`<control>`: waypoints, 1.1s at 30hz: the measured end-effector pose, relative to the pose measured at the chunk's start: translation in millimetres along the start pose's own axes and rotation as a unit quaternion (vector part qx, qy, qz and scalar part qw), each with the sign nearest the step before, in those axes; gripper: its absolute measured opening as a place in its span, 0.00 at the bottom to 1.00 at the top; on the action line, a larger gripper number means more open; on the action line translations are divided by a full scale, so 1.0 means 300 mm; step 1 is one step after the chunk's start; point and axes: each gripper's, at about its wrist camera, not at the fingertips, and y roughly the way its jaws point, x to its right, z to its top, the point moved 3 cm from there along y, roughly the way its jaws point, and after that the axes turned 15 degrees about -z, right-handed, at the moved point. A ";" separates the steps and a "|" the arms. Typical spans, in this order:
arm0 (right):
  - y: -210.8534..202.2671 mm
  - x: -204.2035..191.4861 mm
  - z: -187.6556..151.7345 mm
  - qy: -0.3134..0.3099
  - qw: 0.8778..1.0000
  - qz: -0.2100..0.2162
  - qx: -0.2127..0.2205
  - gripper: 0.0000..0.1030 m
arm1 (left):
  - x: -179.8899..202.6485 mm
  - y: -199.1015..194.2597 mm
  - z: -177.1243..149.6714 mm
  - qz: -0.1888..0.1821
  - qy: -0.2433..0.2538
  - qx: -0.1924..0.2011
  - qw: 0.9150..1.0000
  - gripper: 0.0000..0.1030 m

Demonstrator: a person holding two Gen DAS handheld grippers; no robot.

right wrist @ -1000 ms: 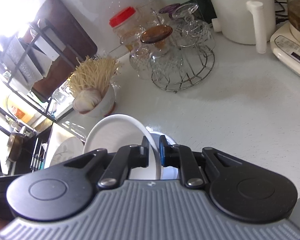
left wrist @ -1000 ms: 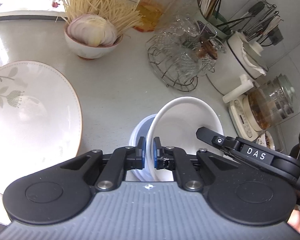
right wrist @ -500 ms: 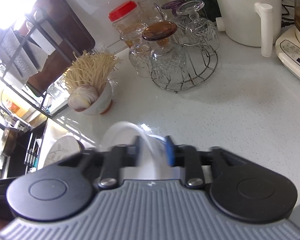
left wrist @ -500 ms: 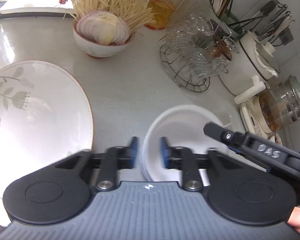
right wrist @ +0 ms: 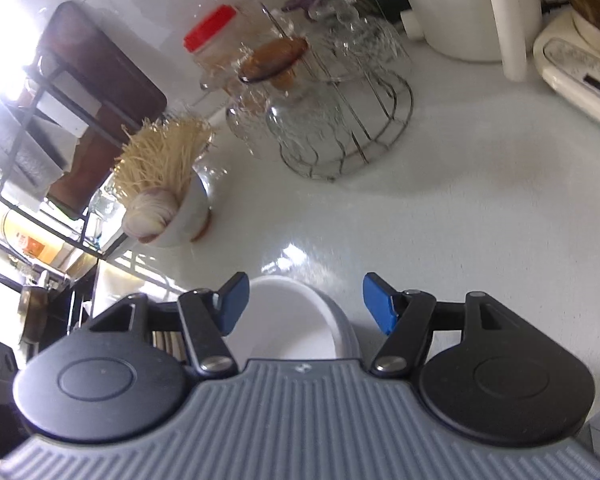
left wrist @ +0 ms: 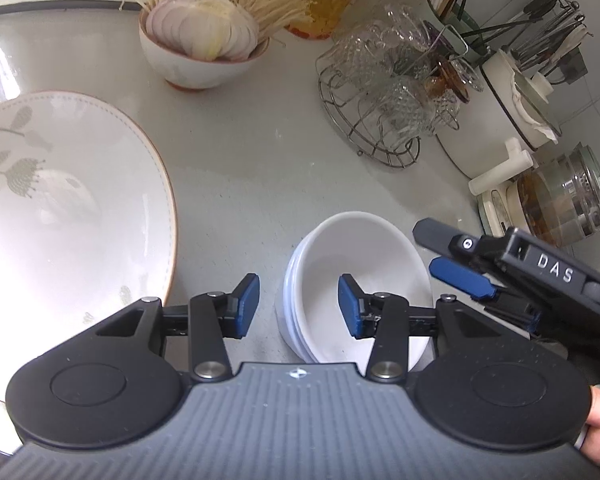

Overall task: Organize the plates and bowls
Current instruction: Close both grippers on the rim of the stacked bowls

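Two wrist views over a pale grey tabletop (left wrist: 260,168). Left claw (left wrist: 298,306) released, blue pads spread wide, straddling the near left rim of a stack of white bowls (left wrist: 360,264) at 6 o'clock in the left view; one pad outside the rim, the other above the bowl's inside, neither clearly touching. Right claw (right wrist: 304,304) likewise released, seen in the left view at 4 o'clock (left wrist: 450,254), just beside the stack's right rim. In the right view, stack of white bowls (right wrist: 288,320) low at 6 o'clock, between and below the open pads.

Around the stack: large leaf-patterned plate (left wrist: 60,216) at 9 o'clock, lying flat, well apart from the bowls. Bowl of sliced onion and dry noodles (left wrist: 202,44) at 11 o'clock. Red-lidded jar (right wrist: 210,34) behind it. Wire rack of upturned glasses (left wrist: 388,100) at 1 o'clock. White pot (left wrist: 508,108) and glass kettle on a cream base (left wrist: 556,204) at 2 to 3 o'clock. Utensil holders at the far right edge. Bare tabletop between stack and plate, nothing blocking.

Against one second earlier: then both claws clenched on a white bowl held tilted on edge above the stack; now bowl nested flat on the stack and both claws let go, pads spread.
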 end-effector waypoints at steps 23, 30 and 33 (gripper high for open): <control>0.092 0.088 -0.098 0.055 0.995 0.020 -0.080 0.26 | 0.016 0.084 -0.020 0.011 0.010 -0.027 1.000 0.36; 0.091 0.099 -0.093 0.055 0.995 0.015 -0.076 0.21 | 0.018 0.063 -0.019 0.016 0.027 -0.027 0.999 0.22; 0.077 0.092 -0.093 0.051 0.996 0.012 -0.072 0.20 | 0.032 0.043 -0.022 0.015 0.039 -0.022 0.999 0.22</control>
